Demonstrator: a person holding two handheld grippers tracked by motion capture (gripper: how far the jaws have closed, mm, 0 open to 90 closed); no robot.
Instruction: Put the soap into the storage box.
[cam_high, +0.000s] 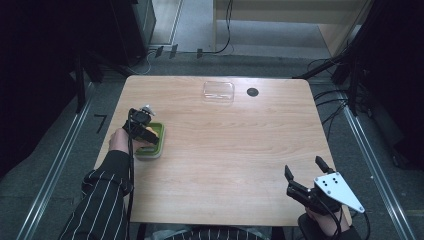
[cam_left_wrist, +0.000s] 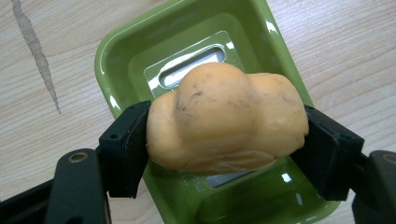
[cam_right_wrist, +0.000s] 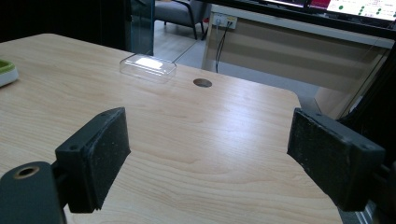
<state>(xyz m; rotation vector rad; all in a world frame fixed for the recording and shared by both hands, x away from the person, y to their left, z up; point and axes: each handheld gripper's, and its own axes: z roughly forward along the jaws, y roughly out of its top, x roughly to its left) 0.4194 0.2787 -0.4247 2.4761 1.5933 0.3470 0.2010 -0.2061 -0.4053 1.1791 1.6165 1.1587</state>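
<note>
Black padded jaws of the left gripper (cam_left_wrist: 224, 154) clamp a lumpy, matte orange-yellow dough lump (cam_left_wrist: 227, 119) at both ends, its long axis running jaw to jaw, directly above a glossy green rectangular tray (cam_left_wrist: 116, 60) with a slotted insert. Pale wood-grain worktop (cam_high: 230, 150) lies bare across its centre and right half; the tray sits near its left edge. Right gripper (cam_high: 305, 170), jaws spread wide and holding nothing, hovers by the near right corner. Clear plastic lid (cam_high: 218, 92) and dark round hole (cam_high: 252, 92) lie near the far edge.
</note>
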